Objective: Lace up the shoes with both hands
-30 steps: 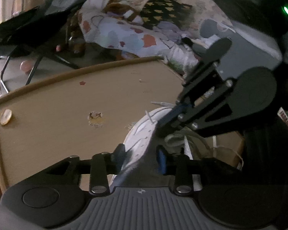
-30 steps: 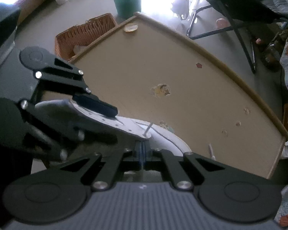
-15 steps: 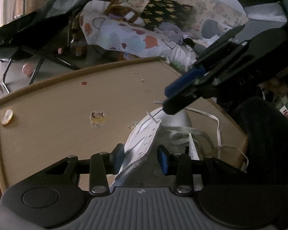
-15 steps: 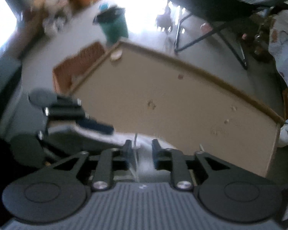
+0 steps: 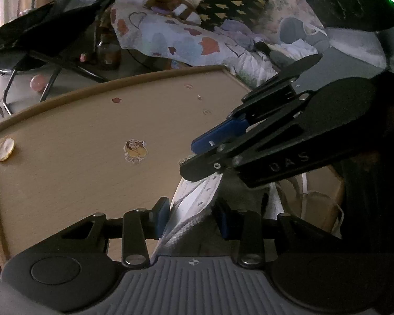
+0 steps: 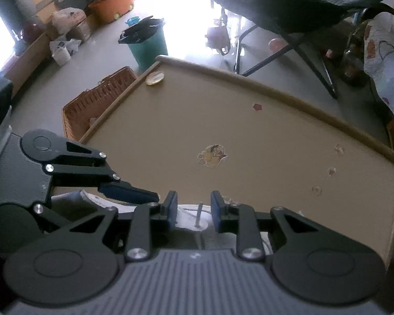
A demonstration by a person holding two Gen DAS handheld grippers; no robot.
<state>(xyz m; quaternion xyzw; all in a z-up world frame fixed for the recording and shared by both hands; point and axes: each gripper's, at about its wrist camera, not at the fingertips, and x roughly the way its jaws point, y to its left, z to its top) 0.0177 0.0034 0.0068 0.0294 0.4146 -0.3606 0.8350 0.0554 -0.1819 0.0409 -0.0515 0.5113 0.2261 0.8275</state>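
step: threading lace | shoe [image 5: 197, 197] on desk [image 5: 78, 170], my left gripper [image 5: 191, 218] pinching its eyelet flap | right gripper [image 6: 193, 211] closing round lace tip [image 6: 199, 214], not pinched | next: i nip the tip, pull through

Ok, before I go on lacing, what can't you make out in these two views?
- Shoe, left wrist view: toe and far side hidden behind the right gripper.
- Lace tip, right wrist view: stands between the closing pads of the right gripper; contact unclear, eyelet too small.
- Left gripper: clamps the shoe's side flap; heel cut off by the gripper body.
- Loose lace: ends lost in shadow.
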